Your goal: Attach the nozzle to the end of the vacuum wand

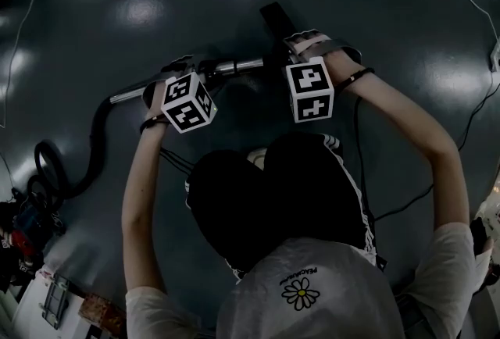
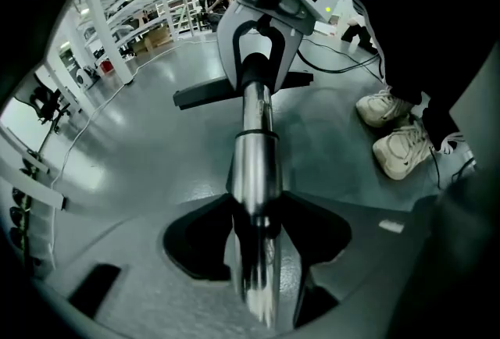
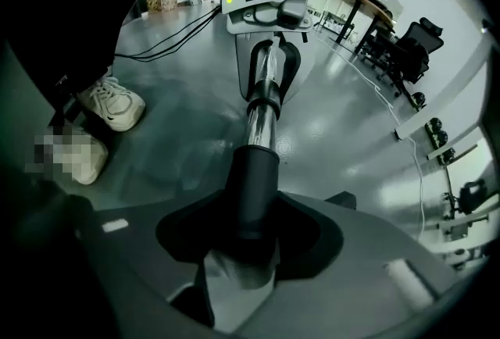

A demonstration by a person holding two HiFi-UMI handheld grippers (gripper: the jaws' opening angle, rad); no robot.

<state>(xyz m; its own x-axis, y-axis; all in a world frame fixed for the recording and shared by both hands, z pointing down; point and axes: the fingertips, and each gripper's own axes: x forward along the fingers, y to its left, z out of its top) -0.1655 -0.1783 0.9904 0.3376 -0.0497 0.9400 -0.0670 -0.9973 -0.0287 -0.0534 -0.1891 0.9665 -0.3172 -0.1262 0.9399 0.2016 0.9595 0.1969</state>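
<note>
In the head view the chrome vacuum wand runs across between my two grippers, its black hose trailing left. The black floor nozzle sits at its right end. My left gripper is shut on the chrome tube, with its jaws hugging both sides. My right gripper is shut on the nozzle's black collar, which lies between its jaws. The chrome tube enters that collar. The nozzle's flat head lies crosswise behind the right gripper.
The vacuum body rests on the floor at the left, joined by the hose. Cables cross the grey floor. The person's white shoes stand beside the wand. Office chairs and shelving line the room's edges.
</note>
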